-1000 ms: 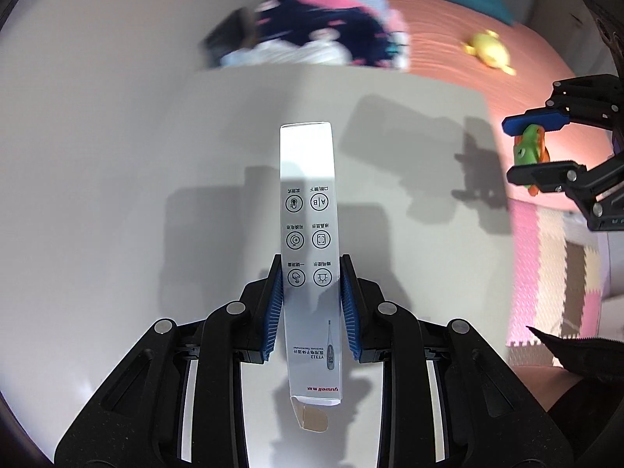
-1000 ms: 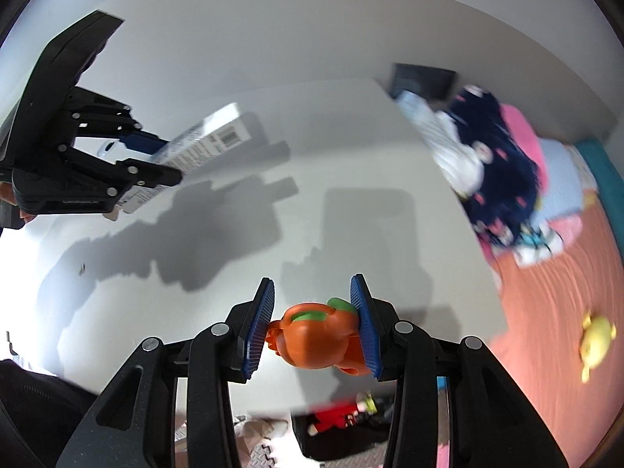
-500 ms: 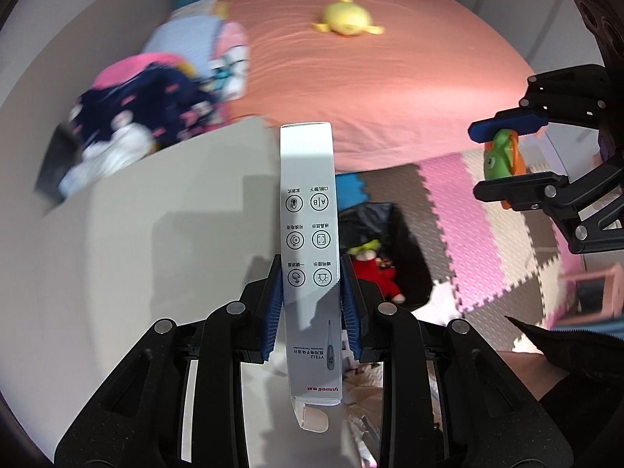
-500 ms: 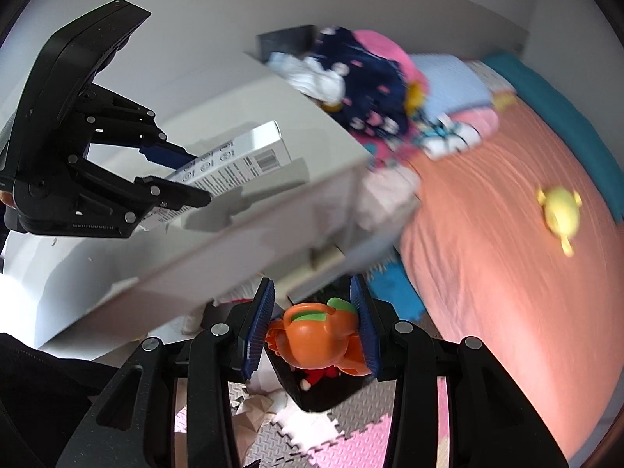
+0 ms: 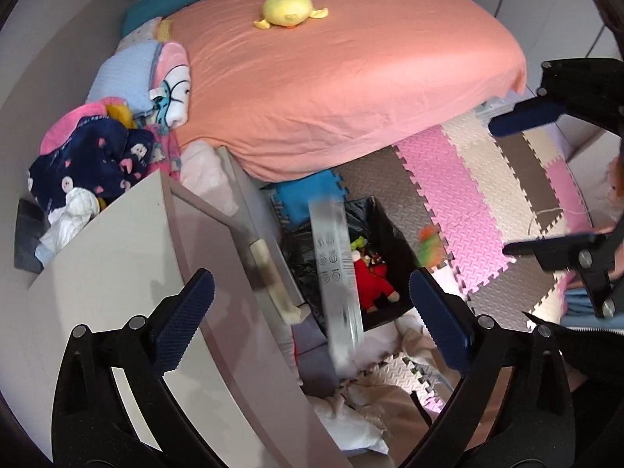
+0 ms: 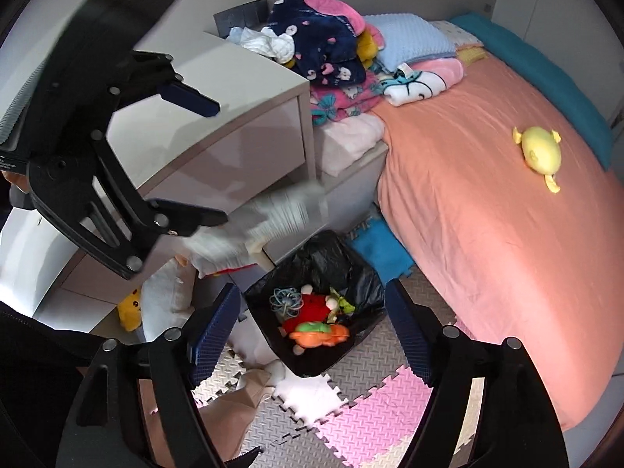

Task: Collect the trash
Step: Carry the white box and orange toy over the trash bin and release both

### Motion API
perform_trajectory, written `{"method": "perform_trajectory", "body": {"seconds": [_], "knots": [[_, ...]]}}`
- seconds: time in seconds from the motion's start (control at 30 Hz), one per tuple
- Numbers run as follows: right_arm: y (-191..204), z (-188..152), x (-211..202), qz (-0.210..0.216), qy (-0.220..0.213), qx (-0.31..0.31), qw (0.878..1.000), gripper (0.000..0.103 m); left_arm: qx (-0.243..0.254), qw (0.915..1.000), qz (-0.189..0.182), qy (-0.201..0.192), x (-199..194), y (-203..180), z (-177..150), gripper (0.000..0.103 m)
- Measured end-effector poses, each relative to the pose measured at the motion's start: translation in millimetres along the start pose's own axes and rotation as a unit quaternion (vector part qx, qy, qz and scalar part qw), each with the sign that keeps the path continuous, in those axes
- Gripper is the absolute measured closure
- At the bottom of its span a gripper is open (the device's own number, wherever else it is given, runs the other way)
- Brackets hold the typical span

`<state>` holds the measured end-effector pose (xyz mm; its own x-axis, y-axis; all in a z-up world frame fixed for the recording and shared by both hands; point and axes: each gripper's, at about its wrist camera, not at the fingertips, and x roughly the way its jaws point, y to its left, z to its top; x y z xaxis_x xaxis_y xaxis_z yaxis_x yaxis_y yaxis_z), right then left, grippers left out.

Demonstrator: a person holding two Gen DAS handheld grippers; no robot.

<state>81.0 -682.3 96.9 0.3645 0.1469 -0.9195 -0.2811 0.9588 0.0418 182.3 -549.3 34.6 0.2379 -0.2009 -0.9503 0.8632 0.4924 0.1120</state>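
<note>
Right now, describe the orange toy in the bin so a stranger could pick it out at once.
Start at the bed with the salmon-pink sheet; beside its near corner, on the foam floor mats, stands a square bin lined with a black plastic bag. The orange plastic toy with a green patch lies inside, at the edge nearest the camera, in front of a red plush toy, the only orange piece there.

Yellow plush duck (image 5: 290, 8) on the coral bed (image 5: 351, 78) mid-surface; clothes heap (image 6: 323, 54) (dark navy uppermost) at bed's head corner.
</note>
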Motion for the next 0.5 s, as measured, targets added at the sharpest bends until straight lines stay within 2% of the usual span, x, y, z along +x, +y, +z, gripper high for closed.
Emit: {"method": "perform_trajectory", "body": {"seconds": [0.27, 0.5], "knots": [[2, 1, 5, -0.006, -0.001, 0.016, 1.000, 0.026, -0.024, 0.9997, -0.002, 0.002, 0, 20, -11, 0.006], [37, 10, 13, -0.001, 0.008, -0.008, 1.000, 0.026, -0.056, 0.9984, -0.002, -0.001, -10, 40, -43, 0.006]]}}
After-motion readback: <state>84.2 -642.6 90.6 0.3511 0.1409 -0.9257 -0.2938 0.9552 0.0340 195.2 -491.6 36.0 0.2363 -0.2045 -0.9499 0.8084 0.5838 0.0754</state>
